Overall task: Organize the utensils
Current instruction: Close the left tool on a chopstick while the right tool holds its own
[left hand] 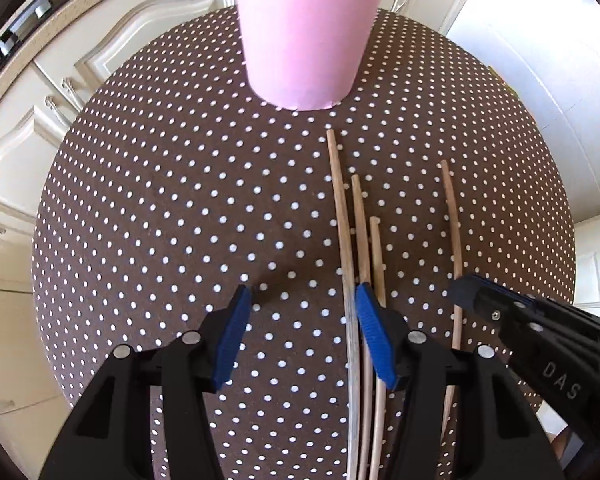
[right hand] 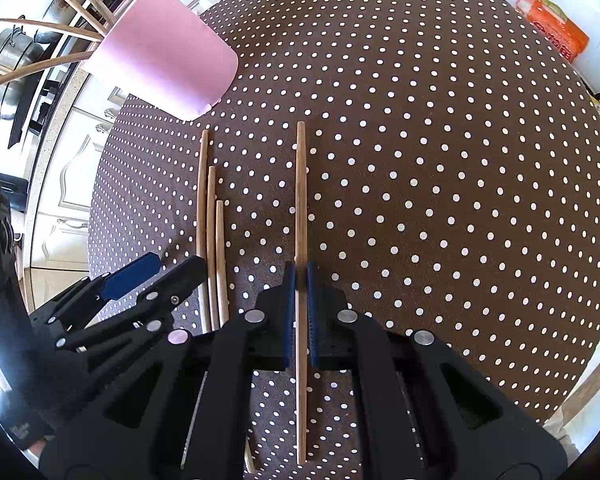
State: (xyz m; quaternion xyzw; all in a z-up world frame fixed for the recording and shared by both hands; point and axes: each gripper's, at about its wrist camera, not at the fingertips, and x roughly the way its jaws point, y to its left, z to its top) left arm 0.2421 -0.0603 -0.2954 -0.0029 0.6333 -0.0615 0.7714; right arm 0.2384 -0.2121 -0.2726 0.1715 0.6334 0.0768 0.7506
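Through your left wrist camera, you are looking down on the dotted counter [left hand: 160, 200], where four sticks [left hand: 342, 216] are lying side by side in front of the pink cup [left hand: 304, 32]. Your left tool [left hand: 300, 308] is standing about half open with nothing gripped; one stick is passing between its pads, and the right-hand pad is lying over the next ones. Your right tool [left hand: 466, 290] is coming in from the right at the outermost stick.

Through your right wrist camera, your right tool [right hand: 301, 280] is pinching the lone stick [right hand: 301, 184] tight between its blue pads, the stick apparently not yet lifted off the counter. The other three sticks [right hand: 210, 220] are lying just to its left, beside your left tool [right hand: 168, 270]. The cup [right hand: 164, 68] is already holding several sticks [right hand: 56, 30], fanning out of its mouth.

So you are, I judge, past the midpoint: a batch is in the cup, four are waiting on the counter, one of them in hand.
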